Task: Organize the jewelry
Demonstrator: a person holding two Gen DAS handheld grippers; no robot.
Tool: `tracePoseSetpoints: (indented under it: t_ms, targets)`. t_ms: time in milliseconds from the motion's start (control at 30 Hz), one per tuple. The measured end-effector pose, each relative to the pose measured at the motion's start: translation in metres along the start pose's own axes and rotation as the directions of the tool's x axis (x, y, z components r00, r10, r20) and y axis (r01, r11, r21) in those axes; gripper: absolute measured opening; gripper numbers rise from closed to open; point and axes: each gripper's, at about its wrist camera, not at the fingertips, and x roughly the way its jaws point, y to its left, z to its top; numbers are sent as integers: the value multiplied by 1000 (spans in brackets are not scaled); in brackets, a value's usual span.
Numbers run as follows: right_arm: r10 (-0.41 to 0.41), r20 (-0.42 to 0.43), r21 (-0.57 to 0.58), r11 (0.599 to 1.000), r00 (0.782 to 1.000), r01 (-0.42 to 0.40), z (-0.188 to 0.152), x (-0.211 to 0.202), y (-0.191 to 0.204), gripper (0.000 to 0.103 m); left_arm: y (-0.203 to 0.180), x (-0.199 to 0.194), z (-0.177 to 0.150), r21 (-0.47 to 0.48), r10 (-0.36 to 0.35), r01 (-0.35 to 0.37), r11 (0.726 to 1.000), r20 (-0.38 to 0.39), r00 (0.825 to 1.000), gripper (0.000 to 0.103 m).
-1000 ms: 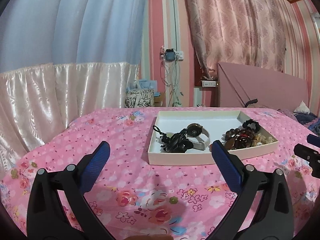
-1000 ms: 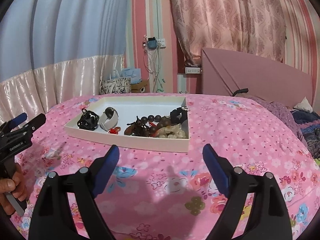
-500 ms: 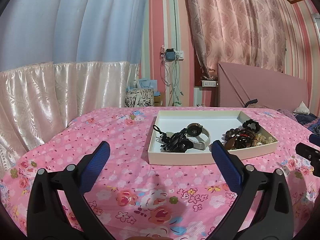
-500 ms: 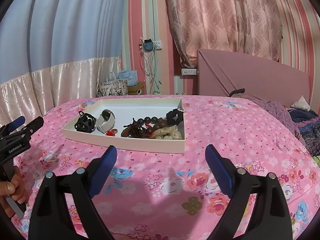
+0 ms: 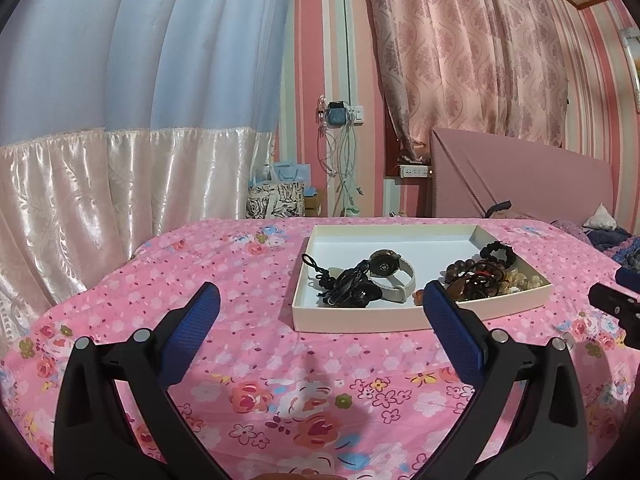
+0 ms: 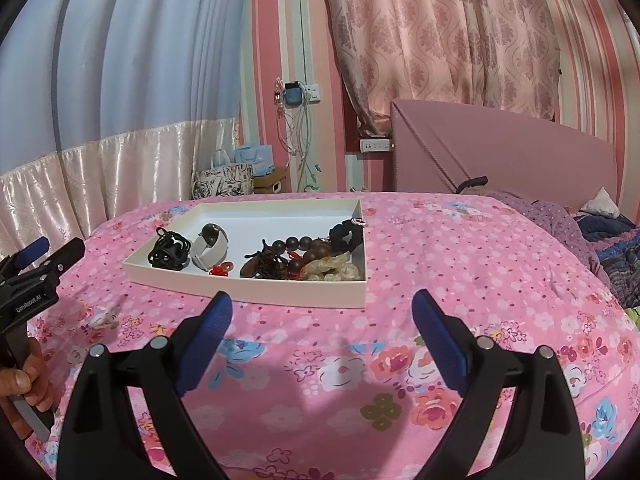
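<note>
A shallow white tray (image 5: 400, 322) (image 6: 248, 288) lies on the pink floral bedspread. It holds a black cord tangle (image 5: 348, 290) (image 6: 168, 250), a watch with a pale strap (image 5: 390, 276) (image 6: 210, 246), dark wooden beads (image 5: 472, 276) (image 6: 296, 256), a black bracelet (image 5: 498, 252) (image 6: 346, 238) and pale beads (image 6: 334, 270). My left gripper (image 5: 320, 292) hovers open just short of the tray's near wall, with nothing between its fingers. My right gripper (image 6: 322, 299) faces the tray's near right corner. Its jaws are opening and hold nothing.
The bedspread (image 6: 440, 264) slopes off on all sides. A pink headboard (image 6: 500, 152) and rumpled blankets (image 6: 608, 248) stand at the right, curtains and gift bags (image 6: 224, 180) behind. A person's hand (image 6: 24, 384) grips the left tool's handle.
The right gripper's blue fingers have spread slightly wider. The left gripper and the tray's contents look the same.
</note>
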Motion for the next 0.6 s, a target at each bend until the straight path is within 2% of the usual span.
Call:
tracePoseSetpoints:
  t_ms: [600]
  targets:
    - [-9, 1, -18, 1000, 1000, 9, -1, -1, 3, 93, 0, 0, 0, -6, -22, 22, 1000, 4, 1000, 100]
